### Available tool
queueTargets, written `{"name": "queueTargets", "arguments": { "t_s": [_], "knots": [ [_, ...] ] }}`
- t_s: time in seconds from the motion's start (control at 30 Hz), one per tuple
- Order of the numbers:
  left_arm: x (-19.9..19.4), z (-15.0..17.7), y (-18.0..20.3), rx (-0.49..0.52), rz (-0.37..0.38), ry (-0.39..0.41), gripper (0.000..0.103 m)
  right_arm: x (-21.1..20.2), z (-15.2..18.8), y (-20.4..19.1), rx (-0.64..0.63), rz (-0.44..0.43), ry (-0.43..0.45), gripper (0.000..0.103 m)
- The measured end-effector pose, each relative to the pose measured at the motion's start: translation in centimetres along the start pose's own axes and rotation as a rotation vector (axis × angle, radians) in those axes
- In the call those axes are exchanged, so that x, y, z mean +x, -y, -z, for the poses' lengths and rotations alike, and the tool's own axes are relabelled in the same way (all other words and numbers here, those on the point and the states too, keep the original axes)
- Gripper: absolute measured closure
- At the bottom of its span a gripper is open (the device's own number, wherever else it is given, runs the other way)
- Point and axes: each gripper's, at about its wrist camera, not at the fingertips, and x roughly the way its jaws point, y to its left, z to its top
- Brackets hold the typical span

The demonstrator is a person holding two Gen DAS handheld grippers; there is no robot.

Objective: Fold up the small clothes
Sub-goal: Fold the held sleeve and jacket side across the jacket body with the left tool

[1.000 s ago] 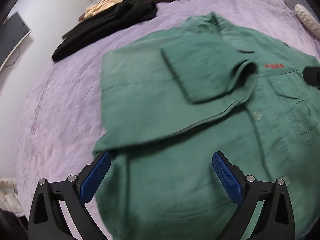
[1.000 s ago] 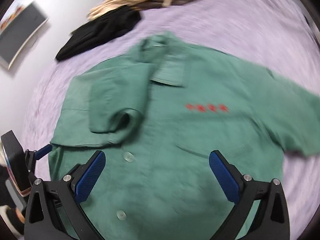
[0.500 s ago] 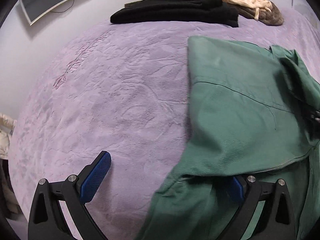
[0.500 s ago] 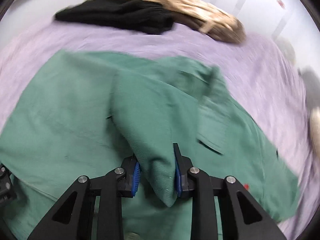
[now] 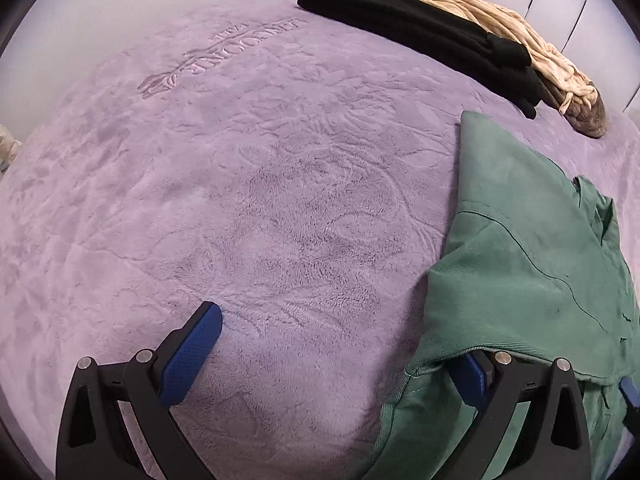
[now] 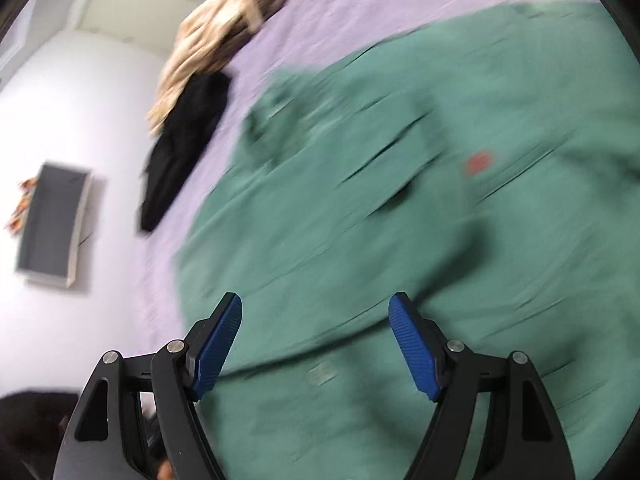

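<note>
Our left gripper (image 5: 334, 354) wide open, one finger under green shirt (image 5: 520, 264) hem; right gripper (image 6: 316, 344) open, empty; we risk snagging, undoing the fold

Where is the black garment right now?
In the left wrist view the black garment lies folded at the far edge of the purple blanket, upper right, against the beige garment and beyond the green shirt, apart from it.

Green shirt (image 6: 400, 220) motion-blurred; its fold hides one finger (image 5: 474, 374).
</note>
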Motion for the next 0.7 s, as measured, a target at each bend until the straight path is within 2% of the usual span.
{"name": "queueTargets", "arguments": {
  "t_s": [0.1,0.2,0.33,0.4,0.5,0.53,0.6,0.7],
  "knots": [
    [-1.2,0.4,0.5,0.089,-0.01,0.035,0.0,4.3,2.3,-3.4,-0.053,-0.1,-0.167,0.023],
    [-2.4,0.6,0.3,0.166,0.017,0.045,0.0,8.9,4.7,-6.0,-0.088,-0.145,-0.292,0.023],
    [-3.6,0.4,0.2,0.28,0.05,0.042,0.0,13.5,5.7,-7.1,-0.015,-0.2,-0.324,0.024],
    [-4.3,0.3,0.4,0.339,0.067,0.039,0.0,14.2,5.8,-7.0,0.018,-0.167,-0.307,0.034],
    [-5.5,0.5,-0.1,0.404,0.049,0.033,0.0,13.9,5.7,-6.2,0.019,-0.177,-0.317,0.036],
    [-5.8,0.6,-0.6,0.401,0.056,0.017,0.0,13.8,5.9,-6.0,0.025,-0.187,-0.329,0.036],
    [-5.9,-0.1,-2.4,0.327,0.11,-0.047,0.0,13.6,5.9,-5.2,0.042,-0.205,-0.335,0.035],
    [-4.4,-3.7,-2.6,0.237,0.185,-0.082,0.0,13.6,5.7,-5.0,0.035,-0.212,-0.331,0.032]
  ]
}}
